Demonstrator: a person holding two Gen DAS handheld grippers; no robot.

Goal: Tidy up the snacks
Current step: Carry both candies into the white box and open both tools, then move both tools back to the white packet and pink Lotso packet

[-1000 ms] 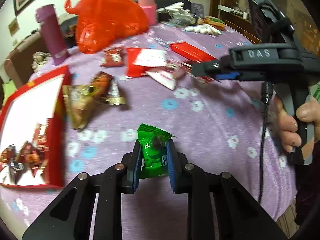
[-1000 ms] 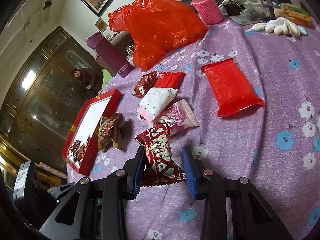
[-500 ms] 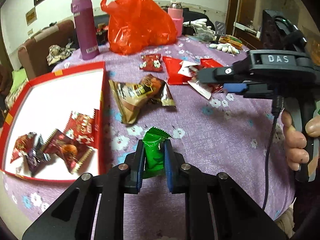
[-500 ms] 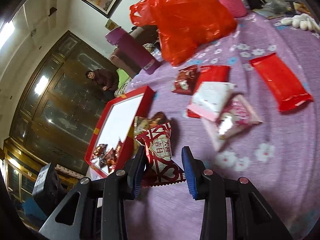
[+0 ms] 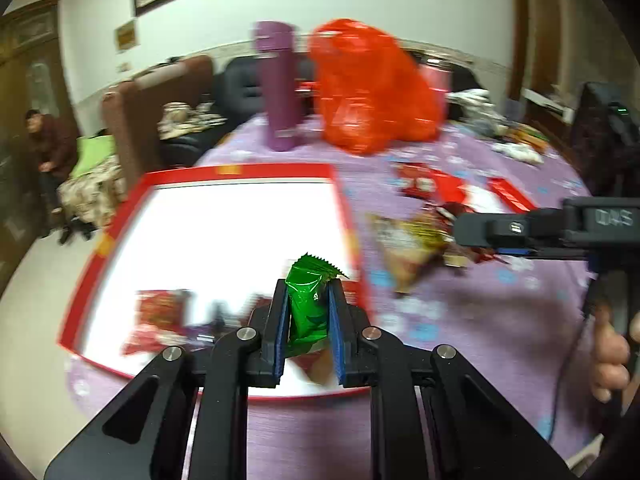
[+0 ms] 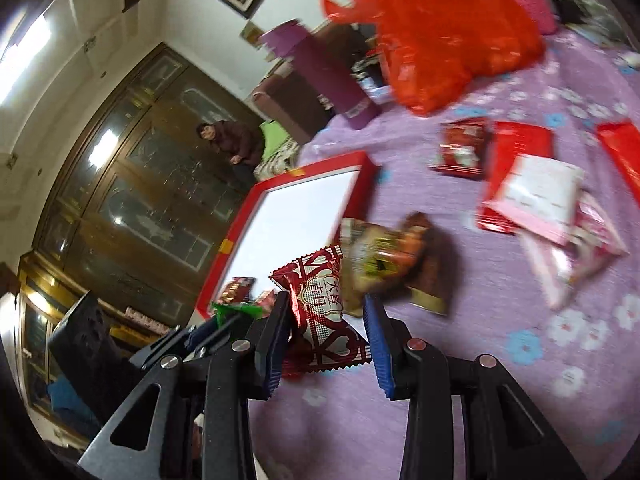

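My left gripper is shut on a green candy packet and holds it above the near right corner of the red-rimmed white box. Several wrapped candies lie in the box's near end. My right gripper is shut on a red-and-white candy packet, held above the purple cloth just right of the box. The right gripper shows in the left wrist view, and the left gripper with the green packet shows in the right wrist view.
On the flowered purple tablecloth lie a brown-gold snack bag, a white-pink packet, red packets and a flat red pack. A purple flask and an orange plastic bag stand behind the box.
Both grippers have swung left toward the red box with their packets. The left gripper now hangs over the box's near right corner; the right one has come up beside the box.
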